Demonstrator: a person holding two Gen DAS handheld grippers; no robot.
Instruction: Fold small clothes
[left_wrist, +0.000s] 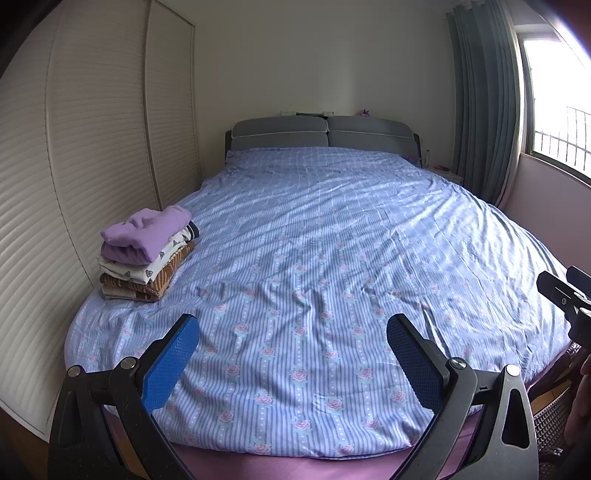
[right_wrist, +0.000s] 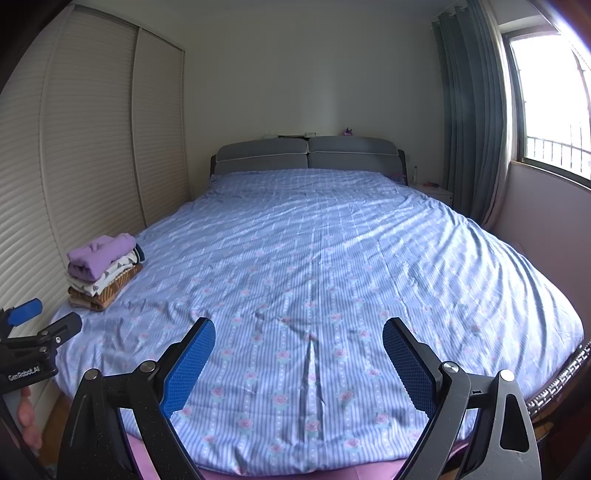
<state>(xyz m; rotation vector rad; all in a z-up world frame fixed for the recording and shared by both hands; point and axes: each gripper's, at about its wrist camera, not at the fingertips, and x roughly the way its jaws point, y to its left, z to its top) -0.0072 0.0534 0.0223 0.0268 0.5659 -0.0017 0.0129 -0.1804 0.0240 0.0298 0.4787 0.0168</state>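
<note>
A stack of folded small clothes (left_wrist: 147, 251) lies at the left side of the bed, a lilac piece on top, a white printed one under it and a brown patterned one at the bottom. The same stack (right_wrist: 101, 273) shows far left in the right wrist view. My left gripper (left_wrist: 291, 328) hangs open above the foot of the bed, nothing between its blue pads (left_wrist: 170, 362). My right gripper (right_wrist: 299, 332) is likewise open and empty over the bed's foot. Each gripper's body shows at the edge of the other's view.
The blue striped floral bedspread (left_wrist: 314, 240) covers the bed up to a grey headboard (left_wrist: 317, 133). Louvred wardrobe doors (left_wrist: 92, 129) run along the left. A grey curtain (left_wrist: 484, 103) and window are at right. A woven basket (left_wrist: 554, 417) stands by the bed's right foot corner.
</note>
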